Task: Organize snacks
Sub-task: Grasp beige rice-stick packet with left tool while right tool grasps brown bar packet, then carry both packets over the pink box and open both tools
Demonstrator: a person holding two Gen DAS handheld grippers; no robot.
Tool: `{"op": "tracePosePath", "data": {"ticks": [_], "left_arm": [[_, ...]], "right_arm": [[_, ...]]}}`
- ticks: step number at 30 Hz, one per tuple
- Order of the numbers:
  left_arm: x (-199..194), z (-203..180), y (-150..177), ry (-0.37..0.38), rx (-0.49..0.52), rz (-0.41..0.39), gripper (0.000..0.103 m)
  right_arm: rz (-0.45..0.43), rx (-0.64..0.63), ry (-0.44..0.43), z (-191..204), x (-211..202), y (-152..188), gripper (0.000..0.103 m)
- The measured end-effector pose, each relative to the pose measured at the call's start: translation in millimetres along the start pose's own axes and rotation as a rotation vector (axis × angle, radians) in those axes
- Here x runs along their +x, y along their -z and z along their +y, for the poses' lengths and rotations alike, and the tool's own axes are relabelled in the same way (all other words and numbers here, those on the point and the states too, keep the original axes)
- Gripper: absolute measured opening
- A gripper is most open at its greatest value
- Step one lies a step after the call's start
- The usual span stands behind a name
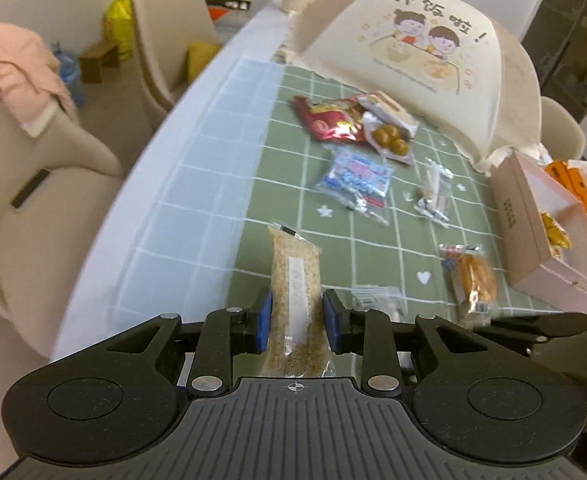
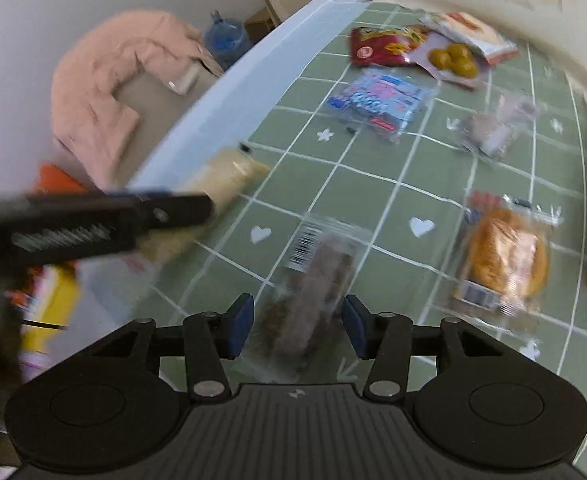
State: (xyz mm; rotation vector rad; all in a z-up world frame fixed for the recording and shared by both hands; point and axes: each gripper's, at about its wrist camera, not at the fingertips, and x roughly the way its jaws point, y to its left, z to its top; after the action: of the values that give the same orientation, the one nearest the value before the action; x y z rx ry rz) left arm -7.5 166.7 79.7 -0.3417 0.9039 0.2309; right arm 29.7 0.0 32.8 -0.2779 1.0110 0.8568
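Note:
My left gripper (image 1: 298, 322) is shut on a long beige crisp-rice bar (image 1: 295, 276) in a clear wrapper and holds it above the table's near edge. The right wrist view shows the same left gripper (image 2: 205, 210) from the side with the bar (image 2: 229, 172) sticking out ahead of it. My right gripper (image 2: 296, 328) stands open around a brown snack packet (image 2: 313, 280) with a barcode, which lies on the green checked cloth (image 2: 373, 184). Its blue pads sit on either side of the wrapper without pressing it. The right wrist view is blurred.
Loose on the cloth are a red packet (image 1: 325, 120), an olive packet (image 1: 391, 140), a blue-pink packet (image 1: 357, 178), a clear stick packet (image 1: 435, 192) and an orange bread packet (image 1: 473, 276). A pink box (image 1: 533, 236) stands right, a food cover (image 1: 421, 52) behind, chairs (image 1: 53, 216) left.

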Motion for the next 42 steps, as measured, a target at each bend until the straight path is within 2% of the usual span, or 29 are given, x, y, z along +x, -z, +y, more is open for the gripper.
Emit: {"op": "tracePosePath", "data": {"ticks": [2, 4, 6, 8, 11, 16, 20, 24, 28, 31, 33, 34, 35, 36, 39, 42], "left_arm": [[-9.7, -0.6, 1.0, -0.008, 0.000, -0.010, 0.032], [-17.8, -5.5, 2.8, -0.012, 0.009, -0.021, 0.032], [-23.6, -13.7, 5.8, 0.000, 0.022, -0.024, 0.032], [-24.8, -22.9, 8.9, 0.025, 0.040, -0.016, 0.032], [-22.0, -39.0, 15.0, 0.079, 0.060, 0.012, 0.032], [-13.0, -79.1, 38.4, 0.225, 0.146, 0.109, 0.032], [-1.1, -115.3, 59.0, 0.315, 0.226, 0.200, 0.032], [9.2, -141.7, 62.0, 0.358, 0.266, 0.240, 0.032], [11.5, -154.3, 61.2, 0.352, 0.307, 0.251, 0.032], [13.8, -162.9, 63.4, 0.342, 0.323, 0.268, 0.032], [12.4, -165.7, 62.2, 0.349, 0.334, 0.278, 0.032], [9.7, -167.8, 61.6, 0.355, 0.343, 0.278, 0.032], [6.6, -168.2, 59.3, 0.363, 0.356, 0.274, 0.032], [0.8, -171.5, 56.3, 0.377, 0.373, 0.265, 0.032], [-20.9, -176.2, 40.7, 0.432, 0.385, 0.207, 0.032], [-48.6, -183.4, 10.9, 0.513, 0.361, 0.094, 0.032]], "right_arm": [[-0.001, -0.044, 0.040, 9.8, 3.6, 1.0, 0.054], [0.006, -0.075, 0.038, 11.2, 2.7, 4.6, 0.052], [0.012, -0.097, 0.032, 6.9, -4.4, 13.1, 0.039], [0.010, -0.095, 0.024, -4.9, -16.0, 28.0, 0.038], [0.013, -0.074, 0.057, -28.3, -41.7, 61.5, 0.037], [0.029, 0.000, 0.154, -72.5, -92.9, 119.1, 0.037], [0.026, 0.108, 0.214, -107.6, -121.7, 151.4, 0.043], [-0.014, 0.250, 0.237, -134.3, -127.5, 162.9, 0.047], [-0.057, 0.276, 0.242, -133.8, -123.1, 165.4, 0.051], [-0.096, 0.262, 0.226, -128.9, -116.5, 162.2, 0.060], [-0.115, 0.240, 0.252, -125.2, -111.4, 158.0, 0.061], [-0.116, 0.221, 0.272, -123.4, -108.7, 156.2, 0.060], [-0.110, 0.185, 0.305, -120.5, -105.9, 154.4, 0.054], [-0.105, 0.145, 0.333, -117.0, -105.2, 154.3, 0.042], [-0.103, 0.107, 0.353, -117.5, -119.6, 160.1, 0.040], [-0.135, 0.178, 0.343, -134.9, -147.9, 164.3, 0.039]]}}
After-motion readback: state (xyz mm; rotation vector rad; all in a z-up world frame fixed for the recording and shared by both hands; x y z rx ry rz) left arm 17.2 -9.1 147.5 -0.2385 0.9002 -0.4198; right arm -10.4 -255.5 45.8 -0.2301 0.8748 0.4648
